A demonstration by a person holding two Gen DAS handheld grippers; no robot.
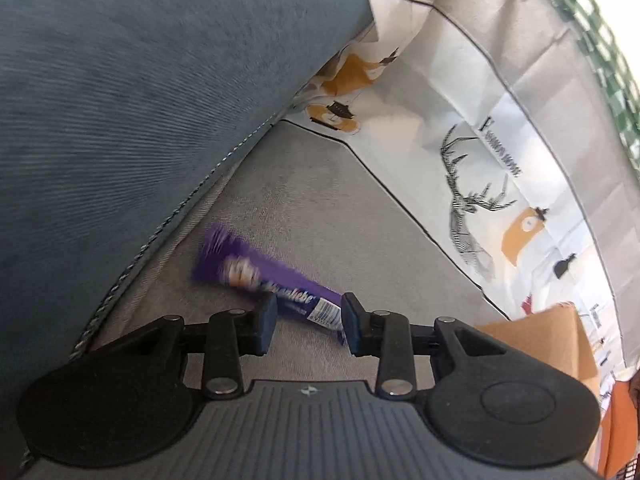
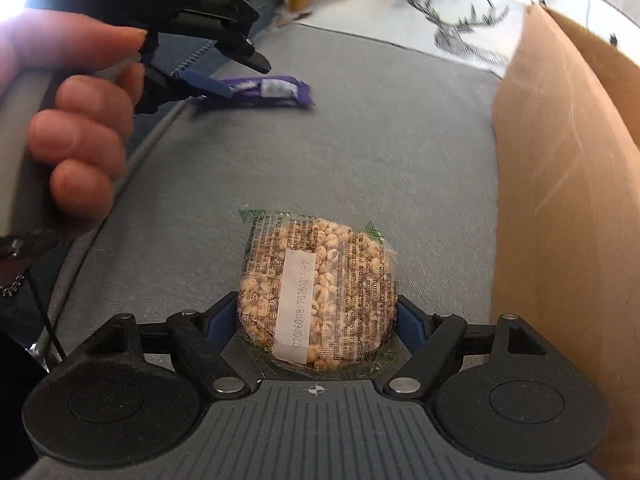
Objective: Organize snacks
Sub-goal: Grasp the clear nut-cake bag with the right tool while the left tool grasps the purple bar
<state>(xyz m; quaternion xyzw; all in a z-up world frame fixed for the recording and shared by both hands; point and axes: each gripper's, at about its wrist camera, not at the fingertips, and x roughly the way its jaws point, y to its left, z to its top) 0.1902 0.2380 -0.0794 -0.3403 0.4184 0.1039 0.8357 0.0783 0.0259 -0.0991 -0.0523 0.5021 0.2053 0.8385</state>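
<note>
A purple snack bar (image 1: 264, 280) lies on the grey sofa seat (image 1: 320, 208). My left gripper (image 1: 308, 322) is open, its blue pads on either side of the bar's near end, not closed on it. The bar also shows in the right wrist view (image 2: 260, 90), with the left gripper (image 2: 230, 76) over its left end. My right gripper (image 2: 318, 328) is shut on a round puffed-grain cake in clear wrap (image 2: 316, 292), held just above the seat.
A brown cardboard box (image 2: 568, 200) stands at the right; its corner shows in the left wrist view (image 1: 540, 336). A blue-grey cushion (image 1: 140, 100) rises on the left. A white printed cloth (image 1: 480, 140) lies behind.
</note>
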